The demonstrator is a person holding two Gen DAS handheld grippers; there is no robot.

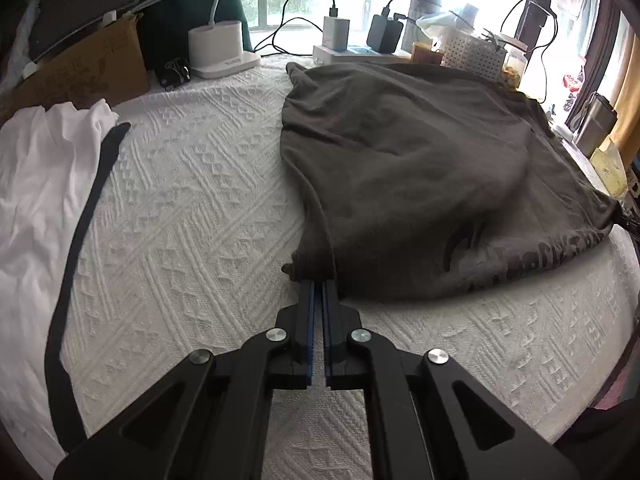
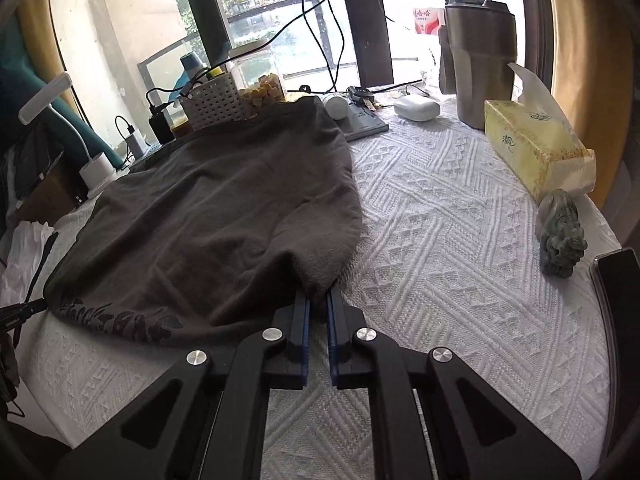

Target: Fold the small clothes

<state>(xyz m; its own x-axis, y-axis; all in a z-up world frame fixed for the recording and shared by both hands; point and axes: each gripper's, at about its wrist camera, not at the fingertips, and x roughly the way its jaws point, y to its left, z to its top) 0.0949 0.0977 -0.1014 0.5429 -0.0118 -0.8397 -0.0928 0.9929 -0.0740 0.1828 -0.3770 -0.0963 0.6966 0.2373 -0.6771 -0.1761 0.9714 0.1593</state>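
Pinching grey shirt (image 1: 400, 168) corners: both tongs; tips buried.

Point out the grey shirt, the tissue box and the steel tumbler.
grey shirt (image 2: 208, 216): right wrist view, middle of the fabric.
tissue box (image 2: 532, 152): right wrist view, its long side.
steel tumbler (image 2: 482, 60): right wrist view, its body.

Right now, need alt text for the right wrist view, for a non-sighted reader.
The right gripper is shut on the near edge of a dark grey T-shirt spread across a white textured tablecloth. A tissue box, steel tumbler and green carved figurine stand to the right; clutter and cables line the window behind.
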